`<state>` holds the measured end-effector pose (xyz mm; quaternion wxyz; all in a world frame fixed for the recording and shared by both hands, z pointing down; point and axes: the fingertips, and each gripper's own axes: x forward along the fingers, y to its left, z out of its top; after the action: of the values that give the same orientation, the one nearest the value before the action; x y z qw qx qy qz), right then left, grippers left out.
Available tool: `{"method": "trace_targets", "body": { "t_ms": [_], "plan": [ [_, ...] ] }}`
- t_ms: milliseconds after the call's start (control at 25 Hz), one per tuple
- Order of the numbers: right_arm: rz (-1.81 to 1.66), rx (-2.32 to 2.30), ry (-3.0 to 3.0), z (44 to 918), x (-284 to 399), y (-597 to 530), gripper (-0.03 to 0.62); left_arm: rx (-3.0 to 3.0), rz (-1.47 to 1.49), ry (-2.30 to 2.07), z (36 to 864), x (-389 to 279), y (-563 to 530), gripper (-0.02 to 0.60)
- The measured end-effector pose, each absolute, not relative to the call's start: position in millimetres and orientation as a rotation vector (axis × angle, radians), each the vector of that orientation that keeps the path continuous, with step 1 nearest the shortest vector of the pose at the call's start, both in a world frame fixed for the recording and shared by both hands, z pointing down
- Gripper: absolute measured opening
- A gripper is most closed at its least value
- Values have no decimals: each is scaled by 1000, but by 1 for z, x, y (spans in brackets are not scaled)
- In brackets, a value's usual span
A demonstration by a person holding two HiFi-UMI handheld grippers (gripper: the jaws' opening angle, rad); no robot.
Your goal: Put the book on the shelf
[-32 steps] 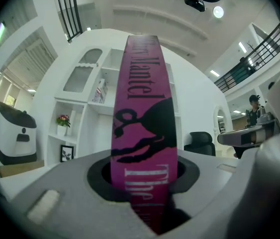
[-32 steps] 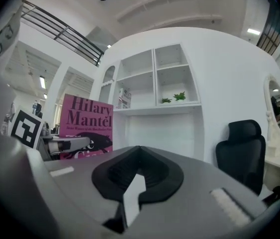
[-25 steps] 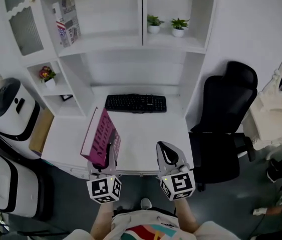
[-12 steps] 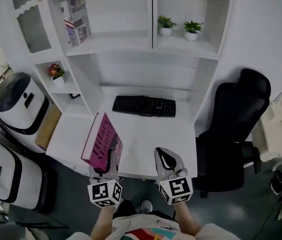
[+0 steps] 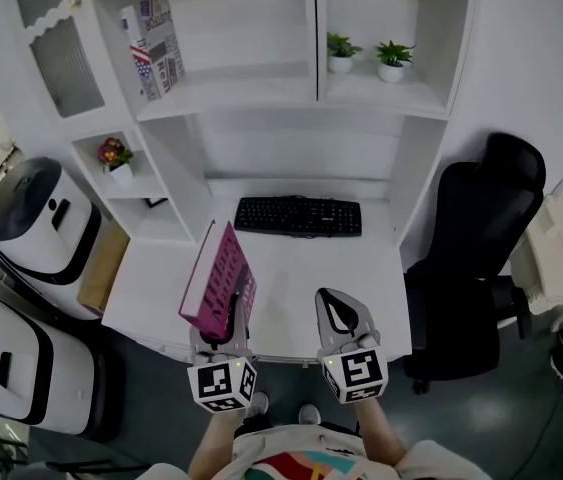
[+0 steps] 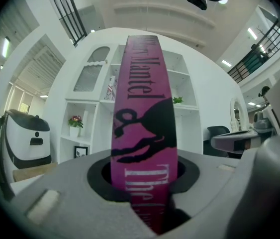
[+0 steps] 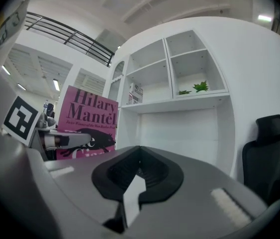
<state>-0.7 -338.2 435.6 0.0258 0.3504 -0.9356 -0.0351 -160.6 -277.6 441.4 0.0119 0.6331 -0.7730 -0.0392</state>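
Pink book (image 5: 221, 276) is held clamped upright in left gripper (image 5: 228, 324); upper shelf (image 5: 231, 88) is found ahead, above, slightly left

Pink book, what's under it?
The left gripper pinches the pink book by its bottom edge with its jaws. Below lies the white desk; the book covers the spot right underneath.

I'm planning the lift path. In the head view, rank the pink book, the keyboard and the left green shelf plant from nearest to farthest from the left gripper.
1. Book: clamped in the left gripper, above the desk's front left.
2. Keyboard: at the back of the desk, to the right.
3. Left plant: on the upper right shelf, farthest.
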Motion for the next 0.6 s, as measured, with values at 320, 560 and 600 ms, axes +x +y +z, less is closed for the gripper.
{"method": "trace_targets", "body": {
  "t_ms": [320,560,600],
  "plan": [
    [-87,1243,-2866,427,-38,-352,2,2017,-109,-2427,433,-219,-284,150],
    [-143,1254,-2877,420,-72,-348,2,1958,-138,-2437,440,-260,-288,150],
    [-143,1248,-2874,421,-77,-347,2,1948,-134,-2432,443,-264,-288,150]
  ]
}}
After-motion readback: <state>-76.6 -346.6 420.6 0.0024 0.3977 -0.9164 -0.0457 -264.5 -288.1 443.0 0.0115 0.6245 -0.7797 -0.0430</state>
